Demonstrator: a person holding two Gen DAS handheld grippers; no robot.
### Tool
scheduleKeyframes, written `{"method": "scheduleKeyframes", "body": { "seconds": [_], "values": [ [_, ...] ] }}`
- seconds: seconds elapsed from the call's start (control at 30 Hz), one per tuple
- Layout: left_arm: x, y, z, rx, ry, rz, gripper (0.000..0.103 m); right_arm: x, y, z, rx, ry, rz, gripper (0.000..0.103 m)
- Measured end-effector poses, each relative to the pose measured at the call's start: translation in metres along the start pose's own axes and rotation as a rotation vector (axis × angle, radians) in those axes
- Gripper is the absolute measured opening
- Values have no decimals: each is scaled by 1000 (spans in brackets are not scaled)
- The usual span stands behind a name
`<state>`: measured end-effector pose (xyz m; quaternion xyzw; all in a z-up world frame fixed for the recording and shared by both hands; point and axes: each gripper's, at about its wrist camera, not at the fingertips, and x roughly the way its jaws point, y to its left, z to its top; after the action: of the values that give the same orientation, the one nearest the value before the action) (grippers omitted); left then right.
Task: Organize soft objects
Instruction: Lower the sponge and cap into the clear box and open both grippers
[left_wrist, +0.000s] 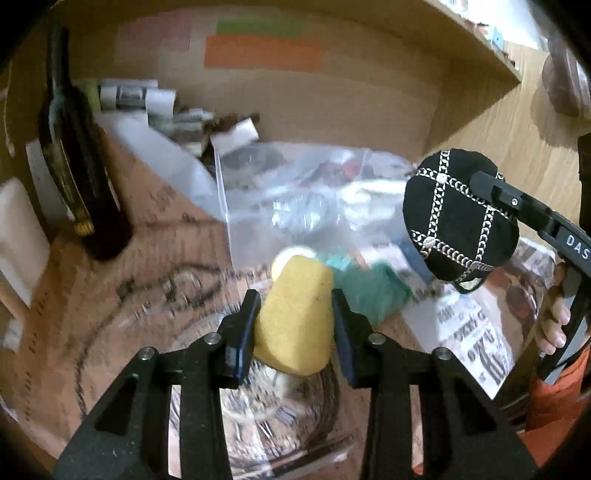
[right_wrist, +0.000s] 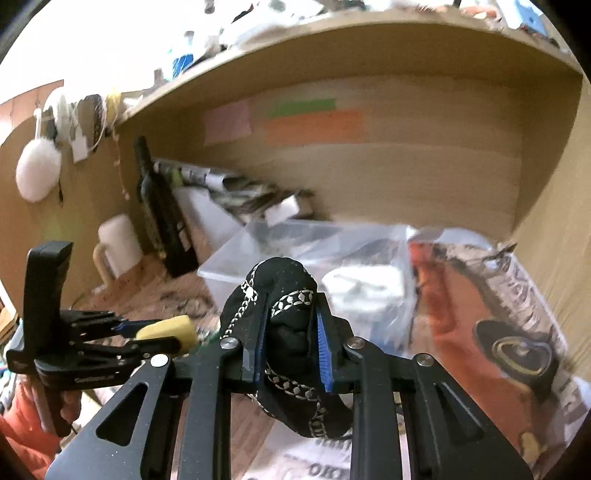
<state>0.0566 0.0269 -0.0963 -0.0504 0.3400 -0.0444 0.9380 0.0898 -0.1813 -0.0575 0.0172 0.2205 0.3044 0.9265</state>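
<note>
My left gripper (left_wrist: 295, 306) is shut on a yellow sponge (left_wrist: 295, 314) and holds it above a glass bowl (left_wrist: 280, 413). The sponge also shows in the right wrist view (right_wrist: 168, 329), held by the left gripper (right_wrist: 155, 338) at the lower left. My right gripper (right_wrist: 290, 325) is shut on a black fabric pouch with silver chain pattern (right_wrist: 280, 295). In the left wrist view the pouch (left_wrist: 458, 214) hangs in the air at the right, gripped by the right gripper (left_wrist: 484, 181). A clear plastic bin (left_wrist: 314, 199) holding mixed items stands beyond both grippers.
A dark bottle (left_wrist: 77, 177) and a white mug (right_wrist: 118, 247) stand at the left. Newspaper (left_wrist: 480, 332) covers the desk at the right. A green cloth (left_wrist: 369, 288) lies by the bin. A wooden back panel with coloured notes (right_wrist: 314, 122) and a shelf close off the space.
</note>
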Motion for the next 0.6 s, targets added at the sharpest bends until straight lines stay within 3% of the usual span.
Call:
{"method": "scheduleKeyframes", "body": {
  "seconds": [0.4,0.6],
  "values": [
    [-6,3,68,11,-163,57,38,13,-22,42,-11,-110,-94,20],
    [21,7,92,17,-140,63,38,40,-30,58,-44,-89,-126,20]
  ]
}}
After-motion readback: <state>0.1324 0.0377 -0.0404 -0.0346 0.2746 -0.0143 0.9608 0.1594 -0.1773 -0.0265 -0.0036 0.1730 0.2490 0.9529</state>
